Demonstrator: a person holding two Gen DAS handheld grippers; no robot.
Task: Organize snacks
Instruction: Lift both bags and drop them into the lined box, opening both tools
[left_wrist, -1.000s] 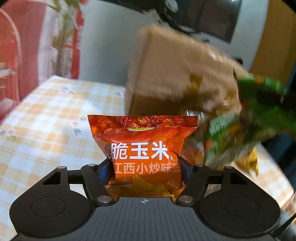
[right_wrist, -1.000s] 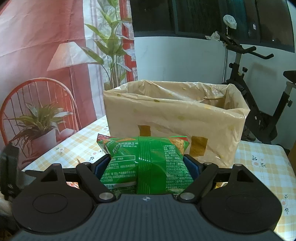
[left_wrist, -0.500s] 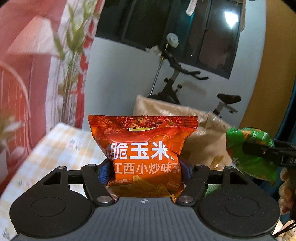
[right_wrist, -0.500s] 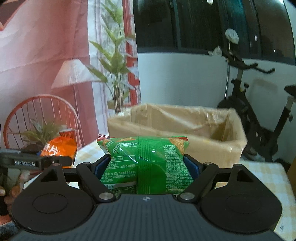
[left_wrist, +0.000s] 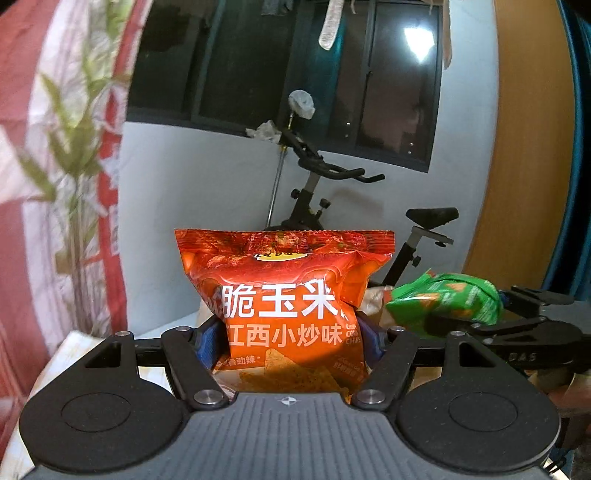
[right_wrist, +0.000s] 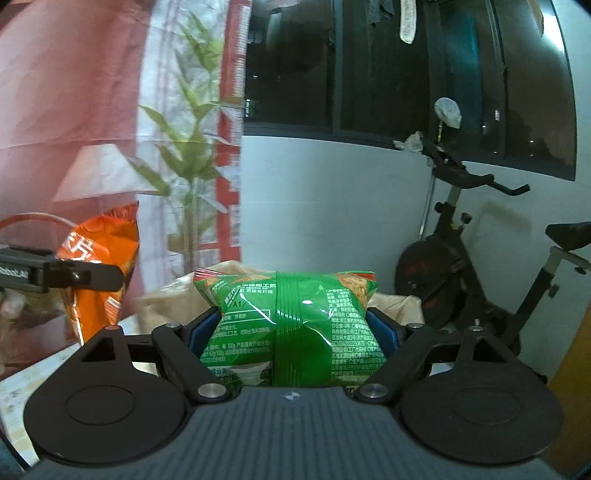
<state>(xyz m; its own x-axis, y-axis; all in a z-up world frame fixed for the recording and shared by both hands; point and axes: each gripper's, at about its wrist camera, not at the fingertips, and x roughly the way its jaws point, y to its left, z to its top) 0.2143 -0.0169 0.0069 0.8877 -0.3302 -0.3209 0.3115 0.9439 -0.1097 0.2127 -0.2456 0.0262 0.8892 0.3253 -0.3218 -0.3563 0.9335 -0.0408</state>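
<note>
Because each bag is pinched low on its body, the printed faces stand upright in front of the cameras and the sealed top edges stay free. The left hand-held gripper is closed on the orange chip bag, its blue pads pressed into both sides so that the foil bulges above them. The right hand-held gripper is closed the same way on the green snack bag, whose back seam runs down the middle between the pads.

Both bags are held up in the air, side by side and a little apart, well above the counter, of which only a pale strip shows at lower left in the right wrist view. Each camera catches the other tool at its edge: the green bag sits at the right of the left wrist view, the orange bag at the left of the right wrist view.

Behind the green bag the rim of a cardboard box lined with brown paper peeks out, so the lift probably serves to clear that rim before the snacks go in; this is a guess from the layout. An exercise bike stands against the wall beyond, and a leafy plant by the red curtain.

A soft, air-filled bag gripped this way may slip or burst if squeezed harder.
</note>
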